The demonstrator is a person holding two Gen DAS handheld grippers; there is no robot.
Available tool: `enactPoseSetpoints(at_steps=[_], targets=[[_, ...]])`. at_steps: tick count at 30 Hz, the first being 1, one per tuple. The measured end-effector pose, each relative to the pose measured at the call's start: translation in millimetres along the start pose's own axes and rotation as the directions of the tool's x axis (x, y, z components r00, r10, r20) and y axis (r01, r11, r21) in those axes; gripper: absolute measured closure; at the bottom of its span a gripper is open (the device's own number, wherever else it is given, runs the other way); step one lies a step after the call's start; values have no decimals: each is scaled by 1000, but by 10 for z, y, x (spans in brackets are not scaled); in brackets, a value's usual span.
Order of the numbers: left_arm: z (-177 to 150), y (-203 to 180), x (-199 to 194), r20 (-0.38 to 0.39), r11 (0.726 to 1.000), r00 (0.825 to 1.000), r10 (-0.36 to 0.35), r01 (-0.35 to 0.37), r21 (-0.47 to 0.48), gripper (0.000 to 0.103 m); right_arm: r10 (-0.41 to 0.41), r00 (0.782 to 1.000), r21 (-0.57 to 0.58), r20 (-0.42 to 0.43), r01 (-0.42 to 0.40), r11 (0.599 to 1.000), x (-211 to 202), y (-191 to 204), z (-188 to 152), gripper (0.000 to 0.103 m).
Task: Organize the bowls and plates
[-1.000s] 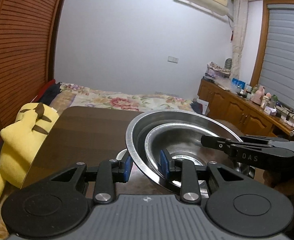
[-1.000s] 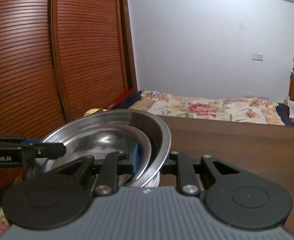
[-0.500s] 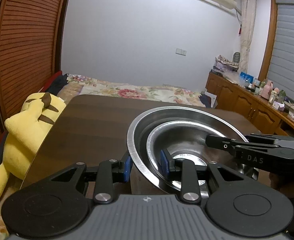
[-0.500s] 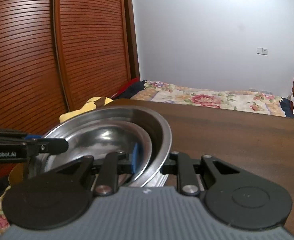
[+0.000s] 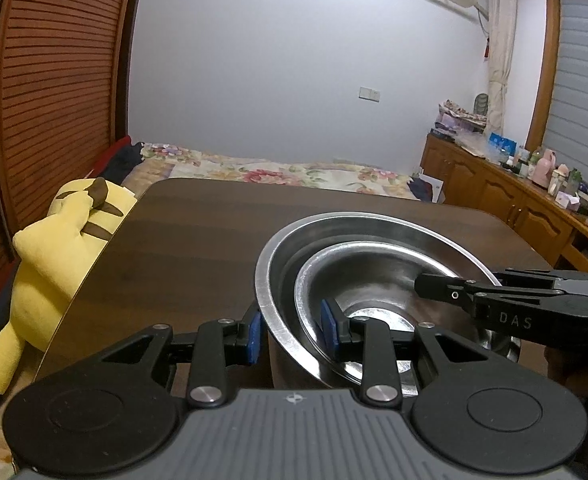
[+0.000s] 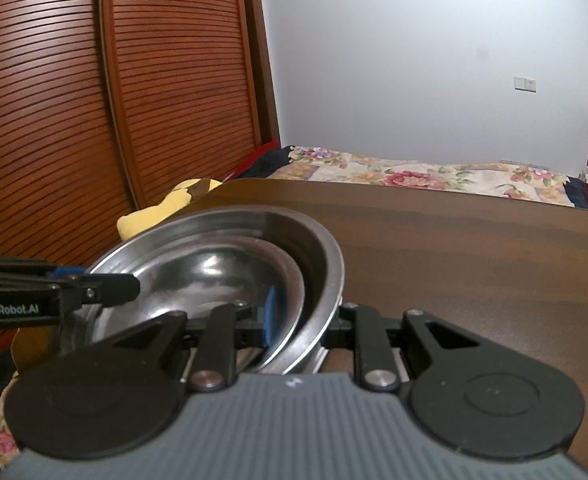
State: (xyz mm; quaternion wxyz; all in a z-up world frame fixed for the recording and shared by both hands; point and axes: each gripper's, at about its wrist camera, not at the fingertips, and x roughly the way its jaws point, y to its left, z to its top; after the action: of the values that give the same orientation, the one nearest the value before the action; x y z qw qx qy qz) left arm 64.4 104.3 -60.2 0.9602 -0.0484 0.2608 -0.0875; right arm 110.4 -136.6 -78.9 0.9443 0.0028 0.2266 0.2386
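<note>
Our left gripper (image 5: 289,332) pinches the near rims of two nested steel bowls (image 5: 374,248), one blue pad outside, one inside. Our right gripper (image 6: 306,320) clamps the opposite rims the same way. Between both jaws the bowls sit tilted over the table (image 5: 181,248).

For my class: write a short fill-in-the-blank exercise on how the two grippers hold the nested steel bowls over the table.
1. The smaller bowl sits ____ the larger bowl.
2. The left gripper clamps the stack at its ____.
3. The right gripper grips the ____ side of the stack.
4. The plush toy beside the table is ____.

Missing words: inside; rim; opposite; yellow
</note>
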Motion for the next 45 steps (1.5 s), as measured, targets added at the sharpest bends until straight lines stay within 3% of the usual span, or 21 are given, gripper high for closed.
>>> enactPoseSetpoints(at_steps=[15,18,20,28,36,39,43,45], targets=[[-47,-117,-11,9,999,999,36,-36,19,73,36,999,24,-8,-36,999,22,-34,3,76],[-48,-119,-4,6,999,999,39,-39,17,73,33,999,30,-7,-33,999,17,-34,2,67],[-43,-116,6,4,999,999,43,-43,16,73,14,1000,30,16,-14,999,-17,-42,6,52],[-38,-121,19,3,998,999,53,-53,16,72,-6,998,29,55,4,1000,-87,-105,72,52],[-13,-139,-36,23,998,998,62,-62,19,40,-25,997,19,68,24,1000,-178,-112,64,44],[19,-165,-86,40,997,997,72,-73,26,24,-41,995,13,86,40,999,-245,-114,83,35],[71,-191,-136,63,996,995,83,-85,30,10,-71,990,8,120,71,997,-351,-117,115,13],[92,-211,-162,74,996,994,83,-86,32,3,-88,987,5,137,88,996,-397,-117,137,7]])
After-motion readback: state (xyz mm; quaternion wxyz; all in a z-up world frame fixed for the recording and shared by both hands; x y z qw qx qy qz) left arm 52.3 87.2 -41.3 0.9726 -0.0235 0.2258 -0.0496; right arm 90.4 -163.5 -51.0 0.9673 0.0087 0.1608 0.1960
